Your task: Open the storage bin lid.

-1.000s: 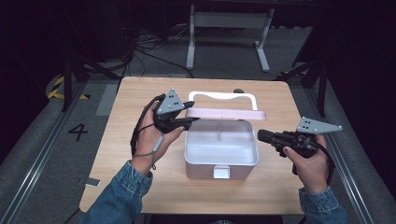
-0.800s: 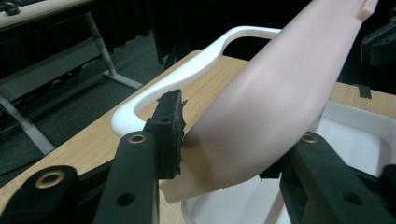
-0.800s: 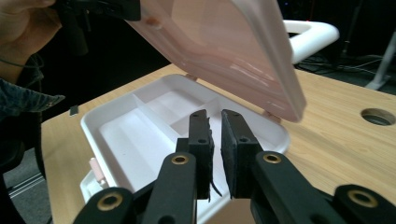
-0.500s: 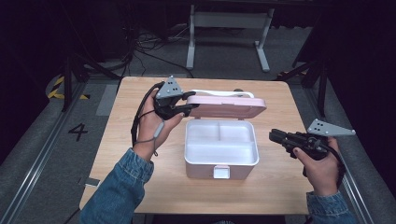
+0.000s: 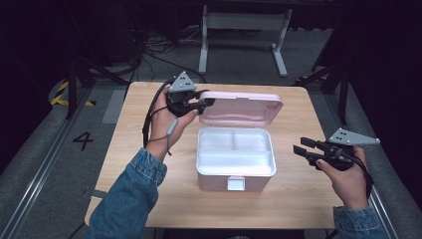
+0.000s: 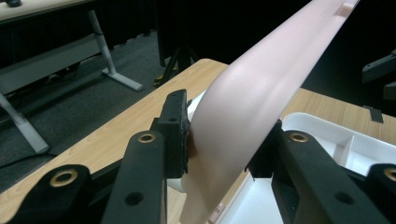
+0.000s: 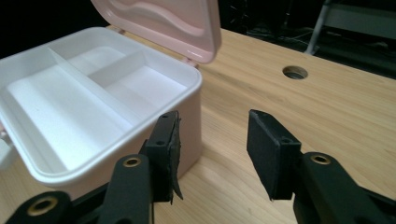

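A white box (image 5: 236,159) with inner compartments (image 7: 88,88) stands open in the middle of the wooden table (image 5: 298,199). Its pink lid (image 5: 244,107) is swung up and back on the rear hinge. My left gripper (image 5: 203,103) is shut on the lid's left edge; in the left gripper view the pink lid (image 6: 261,93) runs between both jaws. My right gripper (image 5: 304,148) hovers open to the right of the box, level with its side wall, nothing between its fingers (image 7: 261,140). The box's front latch (image 5: 236,183) hangs loose.
A round hole (image 7: 295,72) is cut in the tabletop beyond the box's right rear corner. A white metal stand (image 5: 244,22) sits on the floor behind the table. Cables lie on the floor at the back left. A floor mark "4" (image 5: 82,140) is left of the table.
The left gripper has swung the pink lid up and back, from nearly level to tilted past upright. The right gripper has drawn away to the right and nearer the person.
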Available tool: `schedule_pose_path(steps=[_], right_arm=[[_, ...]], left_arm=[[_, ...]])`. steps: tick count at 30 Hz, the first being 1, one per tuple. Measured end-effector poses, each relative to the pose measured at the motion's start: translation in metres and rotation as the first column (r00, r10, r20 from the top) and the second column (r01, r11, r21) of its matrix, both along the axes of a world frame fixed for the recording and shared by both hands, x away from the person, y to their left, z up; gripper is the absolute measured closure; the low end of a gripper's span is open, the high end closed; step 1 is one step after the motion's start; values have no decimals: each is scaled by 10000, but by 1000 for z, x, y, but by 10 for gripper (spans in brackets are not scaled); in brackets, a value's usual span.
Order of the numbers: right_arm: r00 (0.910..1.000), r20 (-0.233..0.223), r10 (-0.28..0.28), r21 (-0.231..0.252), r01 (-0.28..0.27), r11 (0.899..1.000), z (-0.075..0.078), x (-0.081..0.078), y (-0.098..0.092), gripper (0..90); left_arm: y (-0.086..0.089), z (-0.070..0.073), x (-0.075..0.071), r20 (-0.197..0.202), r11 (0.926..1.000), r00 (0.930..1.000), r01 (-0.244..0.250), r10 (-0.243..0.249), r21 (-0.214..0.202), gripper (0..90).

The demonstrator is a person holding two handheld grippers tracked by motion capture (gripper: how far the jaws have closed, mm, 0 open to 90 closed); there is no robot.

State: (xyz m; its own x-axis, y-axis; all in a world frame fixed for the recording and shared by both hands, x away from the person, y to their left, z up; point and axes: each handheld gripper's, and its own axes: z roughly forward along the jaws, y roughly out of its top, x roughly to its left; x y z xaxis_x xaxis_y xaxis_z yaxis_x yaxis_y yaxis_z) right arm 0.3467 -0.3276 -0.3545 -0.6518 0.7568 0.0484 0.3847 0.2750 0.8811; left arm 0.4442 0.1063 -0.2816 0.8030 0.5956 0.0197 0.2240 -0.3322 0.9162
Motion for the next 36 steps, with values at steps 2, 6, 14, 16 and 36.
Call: schedule_pose_path(steps=[2,6,14,16,36], right_arm=[[9997,-234,-12,1,12,10000,-2,1,-4,536],[9989,-461,-99,-6,99,10000,-6,2,-9,536],[9976,-679,-151,378,177,9991,-10,6,-16,531],[9973,-710,-200,475,234,9986,-10,6,-16,528],[9888,-1490,45,776,71,9970,-24,20,-10,519]], left_arm=[[0,0,4,-79,10000,10000,-44,44,-68,668],[-1,0,12,-168,9998,9997,-170,169,-59,669],[-4,-2,32,-469,9988,9977,-496,494,-40,666],[-4,-3,35,-548,9987,9972,-510,508,-31,665],[-7,-21,79,-1438,9945,9865,-875,785,-579,612]])
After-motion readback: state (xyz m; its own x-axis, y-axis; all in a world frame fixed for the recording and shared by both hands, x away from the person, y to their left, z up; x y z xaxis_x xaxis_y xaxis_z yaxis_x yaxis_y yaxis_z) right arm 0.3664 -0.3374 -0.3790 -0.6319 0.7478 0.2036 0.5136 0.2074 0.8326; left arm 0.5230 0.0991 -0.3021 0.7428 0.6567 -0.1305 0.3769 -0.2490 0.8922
